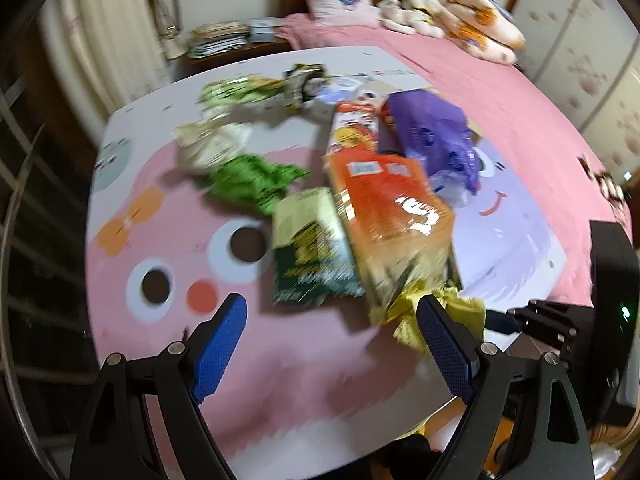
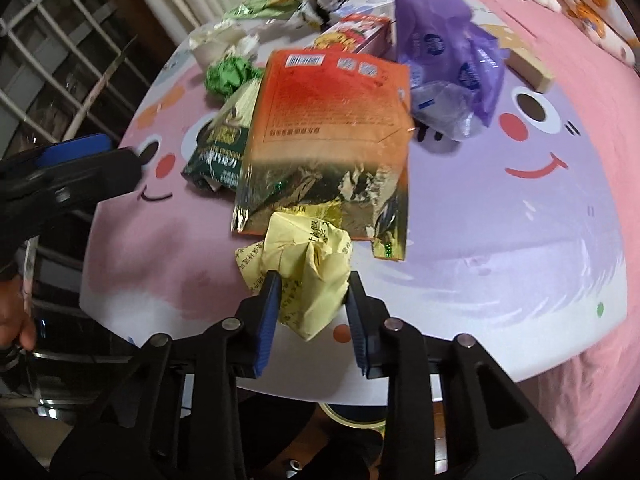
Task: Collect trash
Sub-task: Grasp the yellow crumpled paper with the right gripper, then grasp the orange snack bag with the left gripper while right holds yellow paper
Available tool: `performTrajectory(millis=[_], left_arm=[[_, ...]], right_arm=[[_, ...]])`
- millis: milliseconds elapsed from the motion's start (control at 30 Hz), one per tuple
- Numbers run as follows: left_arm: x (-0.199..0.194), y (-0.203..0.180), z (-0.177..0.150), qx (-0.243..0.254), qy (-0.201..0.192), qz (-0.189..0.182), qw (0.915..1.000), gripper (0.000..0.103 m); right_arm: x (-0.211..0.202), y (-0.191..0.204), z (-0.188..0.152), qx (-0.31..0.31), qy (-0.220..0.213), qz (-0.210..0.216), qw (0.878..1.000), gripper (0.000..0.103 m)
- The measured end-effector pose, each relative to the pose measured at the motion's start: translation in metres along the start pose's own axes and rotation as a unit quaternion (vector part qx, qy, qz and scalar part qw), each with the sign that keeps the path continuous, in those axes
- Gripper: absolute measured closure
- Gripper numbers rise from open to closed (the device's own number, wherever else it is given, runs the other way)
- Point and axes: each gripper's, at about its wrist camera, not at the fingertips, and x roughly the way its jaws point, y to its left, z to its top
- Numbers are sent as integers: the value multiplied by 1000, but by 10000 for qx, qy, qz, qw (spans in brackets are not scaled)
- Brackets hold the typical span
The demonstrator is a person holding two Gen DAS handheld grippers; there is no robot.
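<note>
So the right gripper [image 2: 310, 294] has its jaws pinched onto a crumpled yellow wrapper [image 2: 298, 258], low in the middle of the right wrist view, right at the near edge of the bench [image 2: 520, 280]. The blue pads are pressing in on both sides of the wad, so that one looks caught.

That wrapper is thin paper or foil, basically weightless and squashy. It'll just crush further under the pads, no harm done, but a loose flap could slip out, so grabbing the fat middle of the ball like this seems the safest bet.

The left gripper [image 1: 332, 320] has its jaws standing wide apart with nothing between them, at the bottom of the left wrist view, which is pretty blurry.

The rest of the trash sits mid-frame. The orange snack bag [image 2: 332, 120] is glossy film, light but slippery and floppy, so I'd pinch a crimped edge or corner rather than the flat face. The dark green chocolate pouch [image 2: 218, 152] to its left is much the same. The green crumpled wrapper [image 2: 228, 74] upper left can be taken anywhere. The purple plastic bag [image 2: 448, 40] upper right is limp, so bunch a fold.
</note>
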Motion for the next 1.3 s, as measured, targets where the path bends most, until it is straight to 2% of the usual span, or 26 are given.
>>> performTrajectory(millis=[200,333,433,500,633,667,767,933,1133,1300], left_arm=[[23,-19,42,681,132,-408,9968,14],[40,-38,71,1404,189,-531,9885,14],[54,-57,85,2101,279,-563,9757,14],[64,-70,91,2592,392,-665,9627,14],[82,-86,92,3430,671,-778,9337,14],[90,-90,91,3663,813,-789,9236,14],[106,-94,87,4076,1077,-746,9037,14],[123,-101,79,4443,1235,-739,8842,14],[133,-115,64,4865,1135,-729,8632,14],[146,-129,52,5136,1241,-691,8462,14]], right_arm=[[-24,-11,-5,419,-217,-29,9989,77],[-38,-28,-8,834,-410,-176,9955,78],[-42,-42,-10,1223,-541,-311,9905,78],[-44,-51,-12,1505,-591,-340,9862,78],[-42,-63,-15,1824,-622,-365,9806,79],[-41,-63,-16,1879,-617,-369,9795,79],[-39,-63,-20,1987,-604,-396,9774,79],[-33,-67,-23,2181,-565,-423,9734,79],[-34,-73,-23,2276,-534,-506,9710,79],[-36,-79,-24,2399,-516,-531,9680,79]])
